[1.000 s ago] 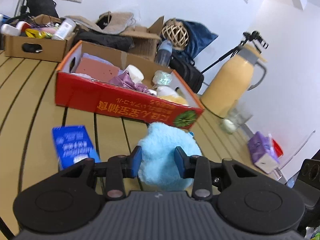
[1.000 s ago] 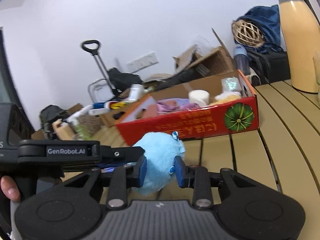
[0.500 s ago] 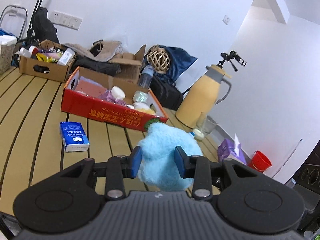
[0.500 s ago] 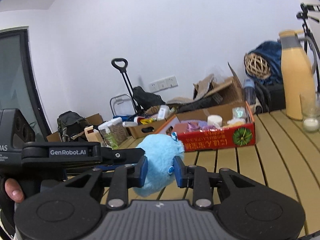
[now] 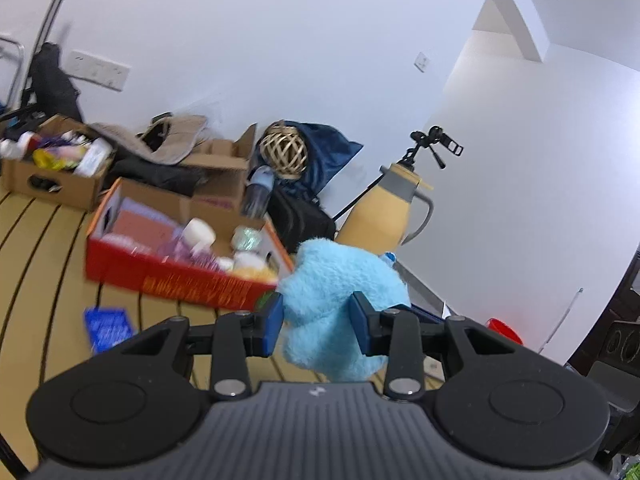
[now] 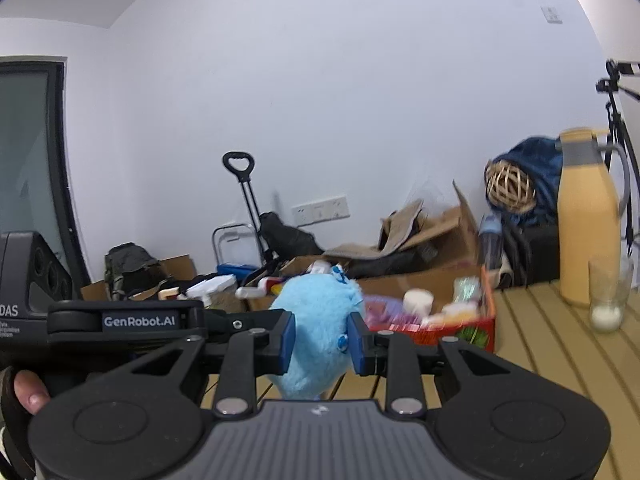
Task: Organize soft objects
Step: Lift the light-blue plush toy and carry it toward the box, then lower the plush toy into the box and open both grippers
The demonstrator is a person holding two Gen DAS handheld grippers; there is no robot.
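left tongs (image 5: 316, 324) squeezing the fluffy blue toy (image 5: 340, 300) | right tongs (image 6: 320, 340) squeezing it too | toy up in the air above the bench (image 6: 560, 344), near the red box (image 5: 180, 276)

Blue plush (image 5: 340, 300) fluffy, light blue, off the table, squeezed between both grippers' blue pads (image 5: 274, 322). Red box (image 5: 180, 276) behind holds other soft items.

cluttered storeroom-like room: cardboard boxes (image 5: 52, 176), hand trolley (image 6: 244, 200), tripod (image 5: 432, 148), slatted table (image 6: 560, 344).
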